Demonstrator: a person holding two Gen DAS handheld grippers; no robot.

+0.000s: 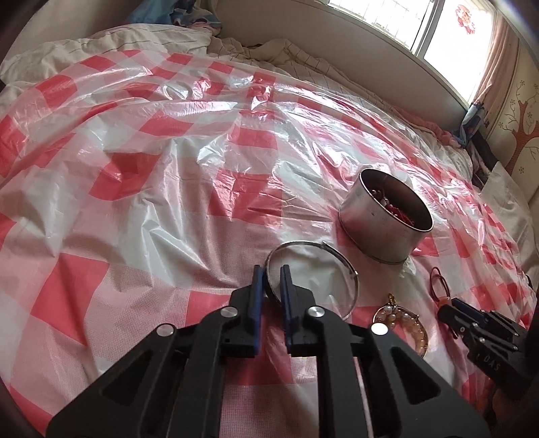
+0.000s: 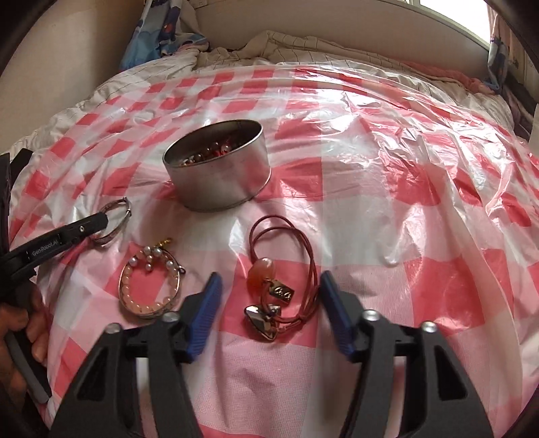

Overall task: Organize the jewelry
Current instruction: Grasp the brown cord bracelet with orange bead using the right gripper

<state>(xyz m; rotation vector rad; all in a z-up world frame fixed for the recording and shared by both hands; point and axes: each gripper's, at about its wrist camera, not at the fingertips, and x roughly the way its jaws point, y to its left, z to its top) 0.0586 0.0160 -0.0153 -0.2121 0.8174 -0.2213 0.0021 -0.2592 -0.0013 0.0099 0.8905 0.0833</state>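
We are looking at a bed with a shiny plastic sheet (image 2: 370, 219) on it. The sheet has red and white squares and lots of wrinkles.

A round metal tin (image 2: 219, 188) stands on the sheet. Its top is open, and we see red and shiny little things inside it.

The left gripper (image 1: 271, 269) is closed on a thin silver bangle (image 1: 350, 279). The near edge of the bangle sits between its two blue fingers, and the rest of the ring lies flat on the sheet, just in front of the tin. In the right wrist view a hand (image 2: 20, 323) holds this gripper at the left edge.

Next to the bangle lies a round hoop with small pearls (image 2: 148, 307) on it. Nothing is touching it.

The right gripper (image 2: 269, 276) is open wide. It hangs low over a red cord (image 2: 313, 269) that lies in loops on the sheet. The cord has a pink stone (image 2: 261, 273), a little gold tag (image 2: 281, 291) and a shiny silver heart (image 2: 261, 315) on it. These charms lie in the gap between the two blue fingers, but the fingers do not squeeze them. The right finger looks blurry and is very near the cord, and we cannot tell if it touches.

Behind the sheet we see a white blanket (image 1: 101, 37) and a bright window (image 1: 387, 17).
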